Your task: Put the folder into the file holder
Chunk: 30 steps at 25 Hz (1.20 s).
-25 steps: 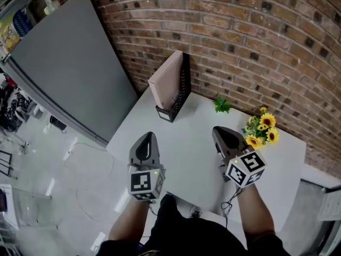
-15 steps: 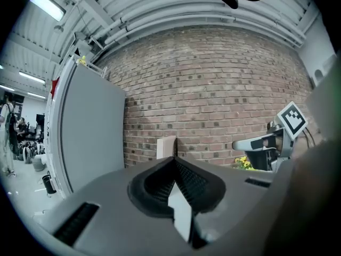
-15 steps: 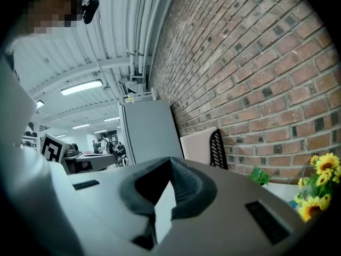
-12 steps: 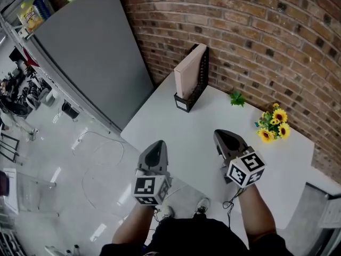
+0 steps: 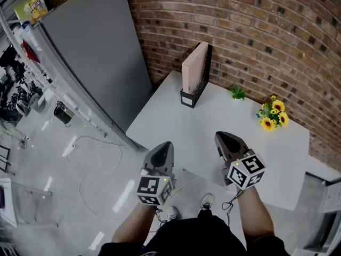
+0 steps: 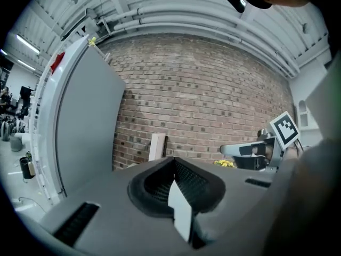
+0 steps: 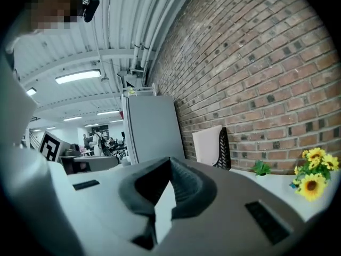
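Observation:
A tan folder stands upright inside the black mesh file holder at the far left corner of the white table, against the brick wall. The folder and the file holder also show far ahead in both gripper views. My left gripper hangs shut and empty over the floor, just off the table's near left edge. Shut and empty too, my right gripper sits over the table's near edge. Both are well short of the holder.
A small green plant and a bunch of yellow sunflowers sit along the wall at the table's back. A tall grey cabinet stands left of the table. Cables lie on the shiny floor.
Both grippers have drawn back toward the table's near edge, away from the file holder; the left one now hangs beyond the edge over the floor. The folder stays in the holder.

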Motion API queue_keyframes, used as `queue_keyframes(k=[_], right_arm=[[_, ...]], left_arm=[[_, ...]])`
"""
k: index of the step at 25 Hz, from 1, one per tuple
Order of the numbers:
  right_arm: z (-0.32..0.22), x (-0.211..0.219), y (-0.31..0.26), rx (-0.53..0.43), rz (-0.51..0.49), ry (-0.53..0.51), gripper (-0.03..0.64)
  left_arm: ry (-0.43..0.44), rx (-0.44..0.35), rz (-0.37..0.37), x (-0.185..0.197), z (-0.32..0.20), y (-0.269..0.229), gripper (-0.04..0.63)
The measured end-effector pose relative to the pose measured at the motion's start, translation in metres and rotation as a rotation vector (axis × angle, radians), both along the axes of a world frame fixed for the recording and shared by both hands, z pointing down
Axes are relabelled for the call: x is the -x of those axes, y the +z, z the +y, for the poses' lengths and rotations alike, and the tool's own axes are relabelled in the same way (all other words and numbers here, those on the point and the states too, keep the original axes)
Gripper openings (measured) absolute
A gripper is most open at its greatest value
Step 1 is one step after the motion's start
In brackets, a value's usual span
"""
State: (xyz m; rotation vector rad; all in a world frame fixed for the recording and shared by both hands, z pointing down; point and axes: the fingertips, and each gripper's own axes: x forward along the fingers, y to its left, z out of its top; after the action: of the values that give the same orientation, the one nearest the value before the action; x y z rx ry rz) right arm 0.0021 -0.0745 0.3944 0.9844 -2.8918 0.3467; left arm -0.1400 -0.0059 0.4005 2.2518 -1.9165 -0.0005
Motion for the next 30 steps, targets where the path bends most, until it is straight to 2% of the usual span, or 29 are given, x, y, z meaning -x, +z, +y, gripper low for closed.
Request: queue_keyframes(k=[10, 16, 21, 30], right_arm=[[0.060, 0.017, -0.015, -0.031, 0.005, 0.141, 0.003], [0.086, 0.015, -0.024, -0.058, 0.010, 0.206, 0.003], [0.103, 0.013, -0.027, -0.066, 0.013, 0.230, 0.003], [0.120, 0.015, -0.026, -0.062, 0.021, 0.228, 0.002]], left_arm=[[0.170, -0.045, -0.014, 0.019, 0.036, -0.016, 0.006], [0.239, -0.066, -0.004, 0.020, 0.053, -0.021, 0.006], [0.270, -0.073, 0.000, 0.017, 0.066, -0.024, 0.006], [0.276, -0.085, 0.005, 0.016, 0.080, -0.027, 0.006]])
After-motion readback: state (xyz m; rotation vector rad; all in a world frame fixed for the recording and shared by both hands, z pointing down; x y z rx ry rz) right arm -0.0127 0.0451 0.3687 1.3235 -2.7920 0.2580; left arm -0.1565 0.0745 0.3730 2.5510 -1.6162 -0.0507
